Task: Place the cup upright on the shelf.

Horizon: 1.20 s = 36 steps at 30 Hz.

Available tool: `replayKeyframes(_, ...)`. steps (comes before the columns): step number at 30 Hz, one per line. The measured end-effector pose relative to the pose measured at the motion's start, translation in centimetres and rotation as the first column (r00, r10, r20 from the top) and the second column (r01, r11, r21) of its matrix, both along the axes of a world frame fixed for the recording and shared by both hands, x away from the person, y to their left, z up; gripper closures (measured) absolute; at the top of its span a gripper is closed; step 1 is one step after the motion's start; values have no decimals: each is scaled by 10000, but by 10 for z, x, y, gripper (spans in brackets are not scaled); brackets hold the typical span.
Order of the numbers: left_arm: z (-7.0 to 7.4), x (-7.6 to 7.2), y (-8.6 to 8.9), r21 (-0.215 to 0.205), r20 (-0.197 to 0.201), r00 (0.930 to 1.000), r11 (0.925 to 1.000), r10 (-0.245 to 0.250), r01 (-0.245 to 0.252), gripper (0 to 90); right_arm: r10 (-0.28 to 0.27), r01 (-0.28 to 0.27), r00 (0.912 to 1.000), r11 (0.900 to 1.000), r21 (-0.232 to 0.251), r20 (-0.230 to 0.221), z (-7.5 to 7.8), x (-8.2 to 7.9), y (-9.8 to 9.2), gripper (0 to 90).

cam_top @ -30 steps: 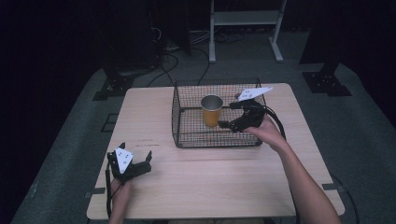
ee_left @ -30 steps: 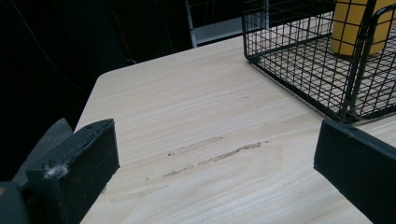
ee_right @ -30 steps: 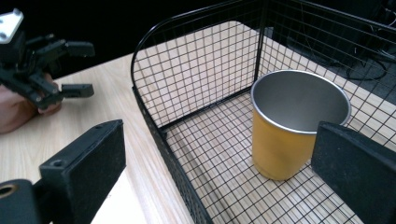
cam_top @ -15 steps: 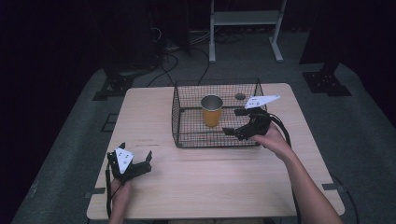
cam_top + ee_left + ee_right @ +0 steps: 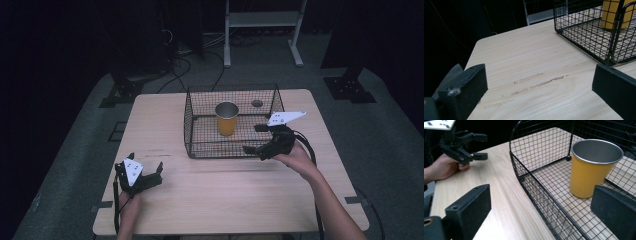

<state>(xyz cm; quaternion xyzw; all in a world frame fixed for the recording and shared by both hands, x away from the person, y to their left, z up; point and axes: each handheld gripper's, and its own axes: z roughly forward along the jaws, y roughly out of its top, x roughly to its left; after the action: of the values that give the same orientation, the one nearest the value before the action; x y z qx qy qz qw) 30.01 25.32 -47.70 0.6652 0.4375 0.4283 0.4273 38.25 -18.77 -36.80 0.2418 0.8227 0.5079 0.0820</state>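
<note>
The yellow cup (image 5: 226, 120) with a steel rim stands upright in the basket (image 5: 196, 134), just beyond my open, empty right tongs (image 5: 255, 138).

- The wire basket (image 5: 232, 122) stands open at the top, so its inside can be entered from above; its mesh walls bar the way from the sides.
- Inside, the yellow cup (image 5: 226, 119) stands upright near the middle, with bare mesh floor around it.
- The right gripper (image 5: 261, 140), jaws spread, sits at the basket's near right corner, over the rim.
- The left gripper (image 5: 146, 176) rests well apart, with bare table (image 5: 225, 190) between it and the basket.
</note>
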Motion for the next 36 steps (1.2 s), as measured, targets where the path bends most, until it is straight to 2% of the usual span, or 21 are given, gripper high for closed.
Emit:
replayKeyframes(9,0,0,0,11,-8,10000,10000,1,-1,0,16,-16,10000,10000,6,-71,-8,-8,-2,24)
replayKeyframes(15,0,0,0,13,3,10000,10000,-2,2,0,-5,-2,9996,9997,-244,-272,-16,-10,-4,24)
replayKeyframes(22,0,0,0,14,0,10000,10000,1,-1,0,-89,80,9995,9995,-303,-306,-22,-15,-10,24)
replayKeyframes(28,0,0,0,-19,-17,10000,10000,21,-21,0,-203,197,9987,9997,-134,-463,-26,-19,-18,24)
replayKeyframes(36,0,0,0,-17,-23,10000,10000,27,-27,0,-297,283,9981,9992,-270,-531,-34,-24,-24,24)
